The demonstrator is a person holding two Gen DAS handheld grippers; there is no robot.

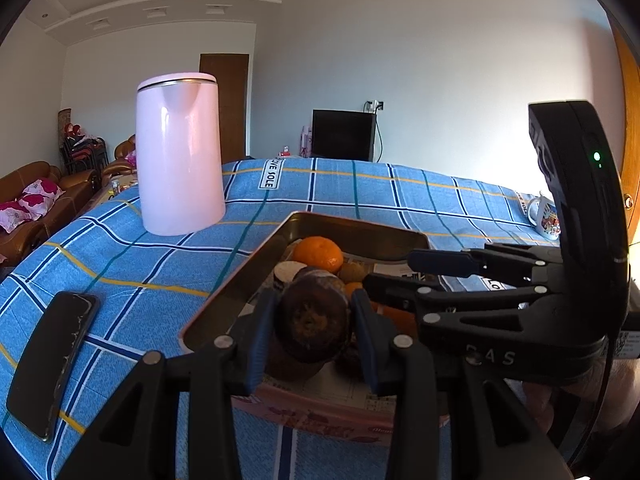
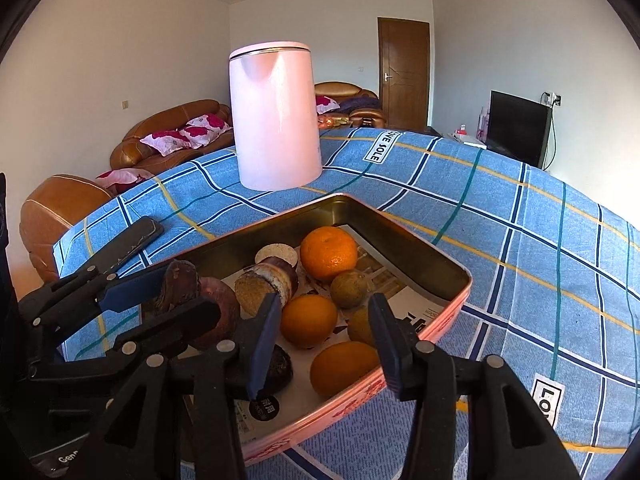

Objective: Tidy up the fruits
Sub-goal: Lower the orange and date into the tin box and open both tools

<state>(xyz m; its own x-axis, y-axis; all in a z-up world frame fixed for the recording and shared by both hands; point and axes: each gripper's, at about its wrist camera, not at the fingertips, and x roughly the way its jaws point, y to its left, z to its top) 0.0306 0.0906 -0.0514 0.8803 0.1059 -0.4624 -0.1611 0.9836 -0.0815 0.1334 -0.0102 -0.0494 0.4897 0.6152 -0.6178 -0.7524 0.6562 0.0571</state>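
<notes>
While the blue checked tablecloth covers the whole table, the pink kettle stands upright on it beyond the pink tin tray, and a black phone lies flat to the left, apart from both. Inside the paper-lined tray sit several oranges: the largest toward the far side, two more nearer the front, with small greenish-brown fruits between them and dark cut tubers alongside.

The left gripper is closed on a dark brown, rough-skinned tuber piece, gripped across its sides above the near end of the tray. It looks firm and fairly dense, unlikely to crush, though its uneven skin could shift in the pads. The right gripper hovers over the tray with its jaws wide apart, holding nothing. An orange would probably be light, round and liable to roll, best taken across its widest part.

Cloth labels read "LOVE SOLE"; the right gripper's housing shows "DAS". A patterned mug stands far right.
</notes>
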